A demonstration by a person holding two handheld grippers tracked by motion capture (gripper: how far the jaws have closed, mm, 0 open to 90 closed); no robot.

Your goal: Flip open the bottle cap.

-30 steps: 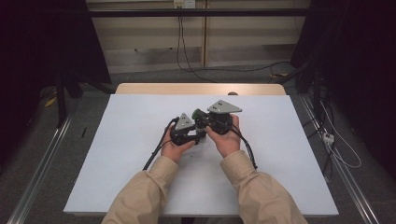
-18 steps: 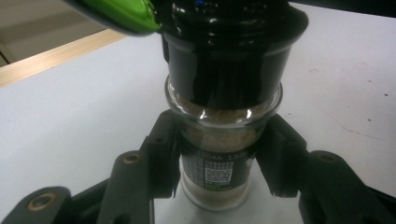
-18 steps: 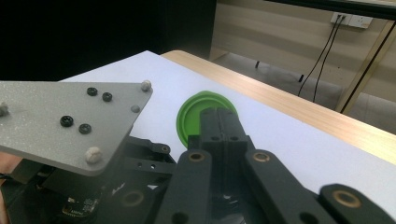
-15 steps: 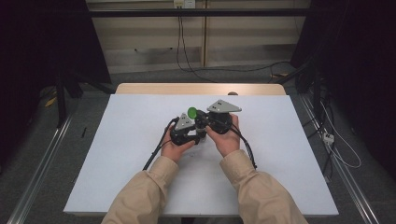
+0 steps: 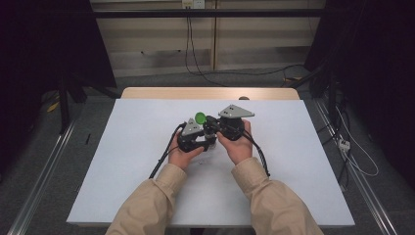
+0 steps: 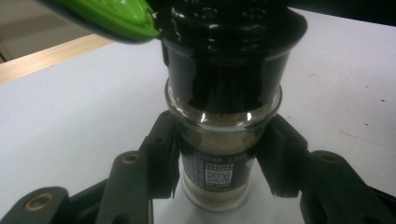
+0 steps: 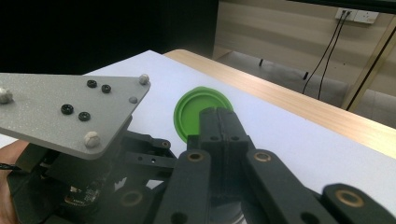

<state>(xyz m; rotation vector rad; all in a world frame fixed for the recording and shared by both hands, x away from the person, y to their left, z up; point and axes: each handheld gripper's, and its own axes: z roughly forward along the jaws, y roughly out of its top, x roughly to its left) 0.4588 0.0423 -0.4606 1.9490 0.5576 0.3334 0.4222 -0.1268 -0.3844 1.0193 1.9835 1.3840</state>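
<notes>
Centrally on the worktop (image 5: 122, 161), the left tool (image 6: 219, 168) clamps a glass jar (image 6: 219, 154) (tan powder inside). Its green lid (image 7: 198, 112) stands flipped open. The right tool's (image 7: 222, 126) jaws are pressed together beside that lid.

Left hand-held gripper (image 5: 204, 142) and right hand-held gripper (image 5: 211, 128) meet mid-table (image 5: 122, 171) beside a green lid (image 5: 200, 117).

Black label (image 6: 215, 169) on glass jar (image 6: 219, 154), lower centre of left gripper view: white print partly legible, roughly "04A 13", rest blurred. QR code below it, unreadable. No other legible text elsewhere.
</notes>
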